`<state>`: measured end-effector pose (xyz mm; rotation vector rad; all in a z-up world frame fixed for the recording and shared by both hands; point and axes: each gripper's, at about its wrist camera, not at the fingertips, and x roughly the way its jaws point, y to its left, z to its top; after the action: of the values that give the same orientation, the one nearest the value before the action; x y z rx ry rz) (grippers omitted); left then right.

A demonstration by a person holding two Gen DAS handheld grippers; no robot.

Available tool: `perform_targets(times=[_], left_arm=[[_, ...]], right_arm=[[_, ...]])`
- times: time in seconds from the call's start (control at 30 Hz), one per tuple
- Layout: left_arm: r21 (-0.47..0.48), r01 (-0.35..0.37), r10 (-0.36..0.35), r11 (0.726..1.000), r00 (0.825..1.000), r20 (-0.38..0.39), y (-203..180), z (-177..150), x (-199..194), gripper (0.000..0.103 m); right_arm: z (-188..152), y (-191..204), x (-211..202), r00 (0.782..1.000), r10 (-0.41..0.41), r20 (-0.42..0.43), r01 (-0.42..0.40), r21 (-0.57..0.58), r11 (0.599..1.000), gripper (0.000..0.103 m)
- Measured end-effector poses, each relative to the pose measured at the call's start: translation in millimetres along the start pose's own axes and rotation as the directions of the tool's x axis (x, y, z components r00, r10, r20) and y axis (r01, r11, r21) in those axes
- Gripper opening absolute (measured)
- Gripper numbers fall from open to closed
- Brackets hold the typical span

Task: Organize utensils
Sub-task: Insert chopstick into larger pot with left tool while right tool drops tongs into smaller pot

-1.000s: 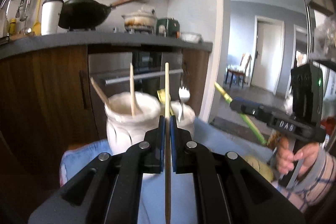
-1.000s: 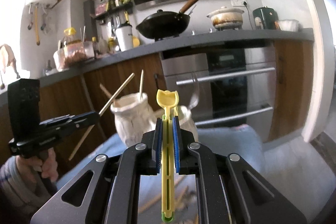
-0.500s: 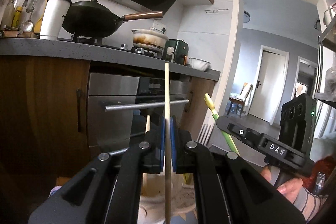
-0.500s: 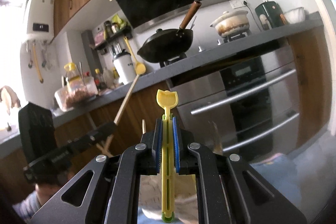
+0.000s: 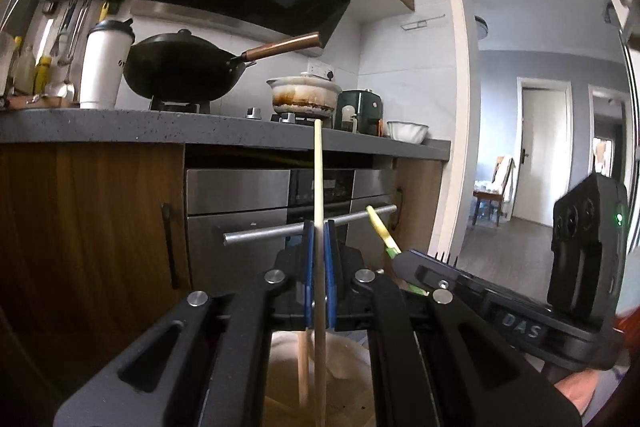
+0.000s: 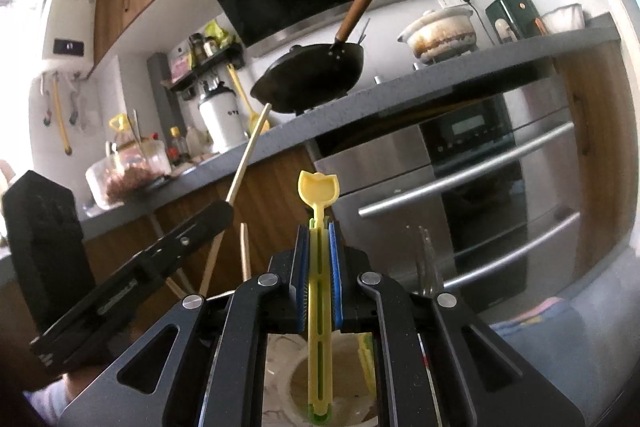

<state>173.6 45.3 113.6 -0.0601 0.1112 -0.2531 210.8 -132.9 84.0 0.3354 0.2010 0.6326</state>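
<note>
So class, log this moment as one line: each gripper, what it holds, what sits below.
left gripper: shut on wooden chopstick | right gripper: shut on yellow utensil | below: white holder, open mouth | release: not yet

Wok (image 5: 184, 67) on counter (image 5: 120, 127) (left of pot (image 5: 304, 97)), oven (image 5: 280, 211) below, doorway (image 5: 540, 147) right.

Left wrist view: low, roughly level, looks along the left claw (image 5: 319, 267) at the oven (image 5: 288, 219) front, close. Right wrist view: same height, aimed at the oven (image 6: 472, 195) from further right. Both views share the wok (image 5: 184, 67) (image 6: 312, 75), the tabletop (image 5: 120, 129) (image 6: 440, 83) edge, and each other's claw body.
</note>
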Motion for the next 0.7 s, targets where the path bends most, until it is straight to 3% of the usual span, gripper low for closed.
perform_targets(times=[0.37,0.7], left_arm=[[0.096,-0.020,0.018,0.995,1.000,0.016,-11.1,-15.6,-33.6,0.005],[0.018,-0.011,0.012,1.000,1.000,-0.024,4.0,-29.3,-49.3,0.005]], right_arm=[[-17.7,25.1,5.9,0.994,-0.098,-0.039,0.089,-0.189,0.978,0.011],[-17.8,27.0,-12.1,0.993,-0.121,-0.014,0.116,-0.204,0.972,0.010]])
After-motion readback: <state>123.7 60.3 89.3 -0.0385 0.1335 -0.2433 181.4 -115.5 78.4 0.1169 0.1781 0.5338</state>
